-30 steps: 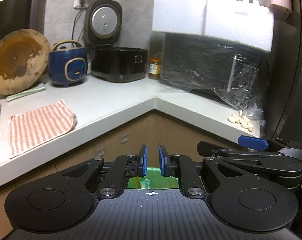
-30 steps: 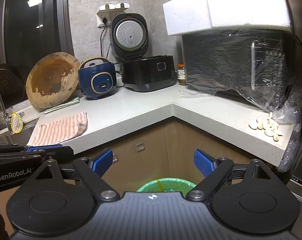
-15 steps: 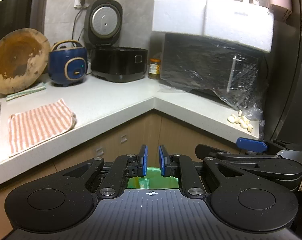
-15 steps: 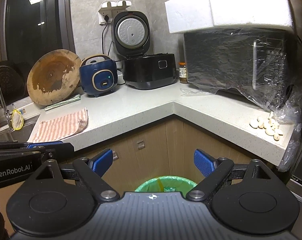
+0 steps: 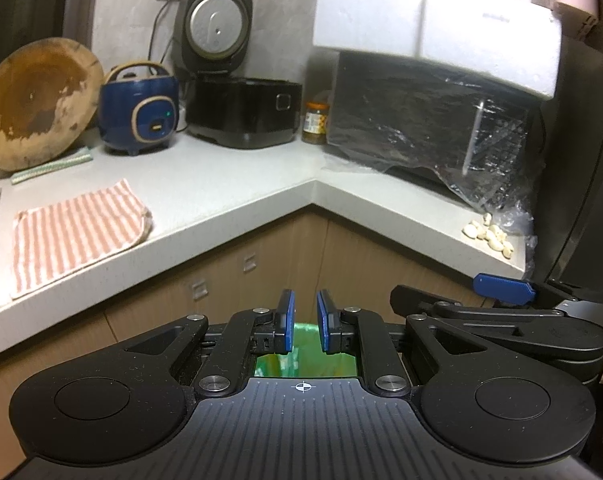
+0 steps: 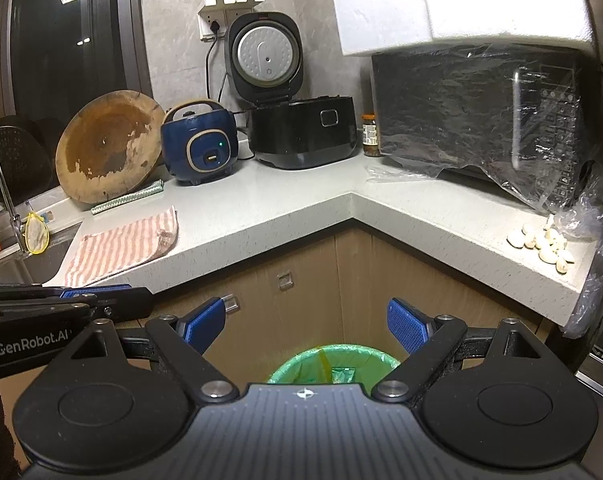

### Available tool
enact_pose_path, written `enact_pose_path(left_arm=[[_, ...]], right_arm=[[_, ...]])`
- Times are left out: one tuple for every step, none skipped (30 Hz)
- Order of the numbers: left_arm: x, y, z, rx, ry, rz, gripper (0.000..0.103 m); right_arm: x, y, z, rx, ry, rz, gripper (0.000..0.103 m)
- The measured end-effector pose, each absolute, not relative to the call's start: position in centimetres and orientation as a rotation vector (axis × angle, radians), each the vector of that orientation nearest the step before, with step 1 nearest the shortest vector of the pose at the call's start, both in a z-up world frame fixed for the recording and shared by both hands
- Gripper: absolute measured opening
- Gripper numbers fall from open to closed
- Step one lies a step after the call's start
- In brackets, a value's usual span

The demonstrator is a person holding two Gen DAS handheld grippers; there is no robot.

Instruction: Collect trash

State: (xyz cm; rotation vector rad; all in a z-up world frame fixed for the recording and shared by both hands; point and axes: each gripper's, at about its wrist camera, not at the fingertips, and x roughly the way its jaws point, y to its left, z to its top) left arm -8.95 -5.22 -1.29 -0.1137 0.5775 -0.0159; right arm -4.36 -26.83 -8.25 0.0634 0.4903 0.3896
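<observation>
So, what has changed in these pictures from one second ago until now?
Almost nothing changed. Both views drifted only slightly, and nothing was taken hold of or let go. The left gripper stays nearly shut with nothing between its fingers, and the right gripper stays wide open and empty above the green-lined trash bin. The striped cloth and garlic cloves lie as before on the counter.
</observation>
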Motion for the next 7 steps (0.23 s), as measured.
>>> enact_pose_path(left_arm=[[-8.7,-5.1,-1.4,-0.117,0.583,-0.016,0.016],[-8.5,-4.9,-1.6,-0.119,0.589,-0.016,0.016],[-8.3,-4.8,-1.8,-0.120,0.592,-0.015,0.016],[-7.9,-4.6,-2.1,-0.121,0.596,-0.013,0.016],[-7.5,-4.4,-2.3,-0.123,0.602,-0.012,0.016],[-7.0,-4.0,-2.5,-0.130,0.610,-0.010,0.016],[-6.5,-3.5,-2.7,-0.141,0.618,-0.007,0.016]], right_arm=[[-4.2,-26.7,-8.3,0.061,0.494,0.390,0.089],[-4.0,-26.6,-8.4,0.059,0.498,0.390,0.089],[-3.7,-26.5,-8.5,0.057,0.501,0.390,0.089],[-3.5,-26.4,-8.5,0.056,0.501,0.387,0.089],[-3.1,-26.3,-8.6,0.058,0.498,0.386,0.089],[-2.7,-26.2,-8.6,0.061,0.493,0.390,0.089],[-2.2,-26.2,-8.5,0.061,0.488,0.396,0.089]])
